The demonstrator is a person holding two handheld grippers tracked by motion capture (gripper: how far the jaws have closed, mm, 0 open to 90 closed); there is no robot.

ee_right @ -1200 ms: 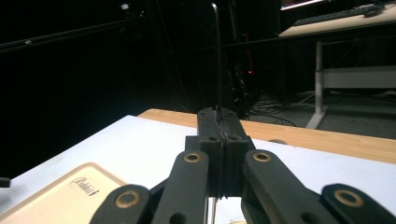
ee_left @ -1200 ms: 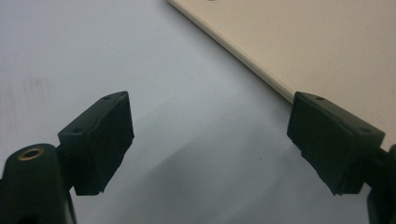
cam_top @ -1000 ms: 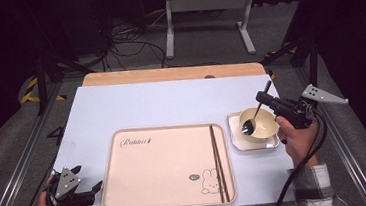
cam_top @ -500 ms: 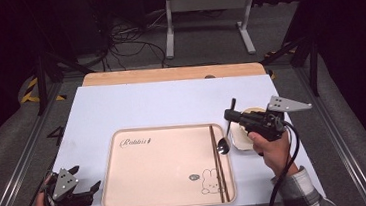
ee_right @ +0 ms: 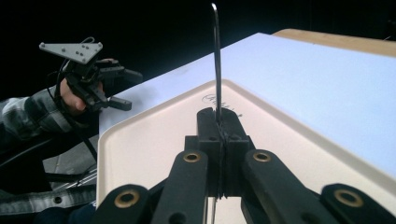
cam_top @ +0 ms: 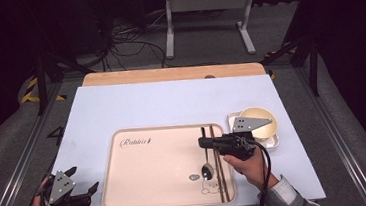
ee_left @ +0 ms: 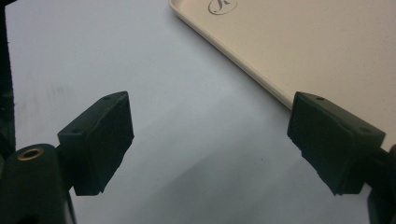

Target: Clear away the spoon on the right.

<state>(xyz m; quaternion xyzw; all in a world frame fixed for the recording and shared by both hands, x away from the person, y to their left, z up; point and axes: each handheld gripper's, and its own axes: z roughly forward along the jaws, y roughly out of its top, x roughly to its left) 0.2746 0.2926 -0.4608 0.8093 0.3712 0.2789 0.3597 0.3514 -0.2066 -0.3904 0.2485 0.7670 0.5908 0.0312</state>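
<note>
the right hand-held gripper (cam_top: 205, 142) is clamped on the handle of a spoon (cam_top: 207, 168), whose bowl hangs low over the cream tray (cam_top: 154, 196), just left of the chopsticks (cam_top: 220, 180). best to lower it flat, parallel to them, before releasing. the left hand-held gripper (cam_top: 85, 184) rests wide open and empty on the bench (cam_top: 171, 104).

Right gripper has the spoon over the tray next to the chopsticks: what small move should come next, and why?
Probably lower the right gripper a little and open it. Its jaws are shut on the spoon handle, and the bowl end already sits low over the tray, just left of the chopsticks. The left gripper is open, off the tray.
</note>
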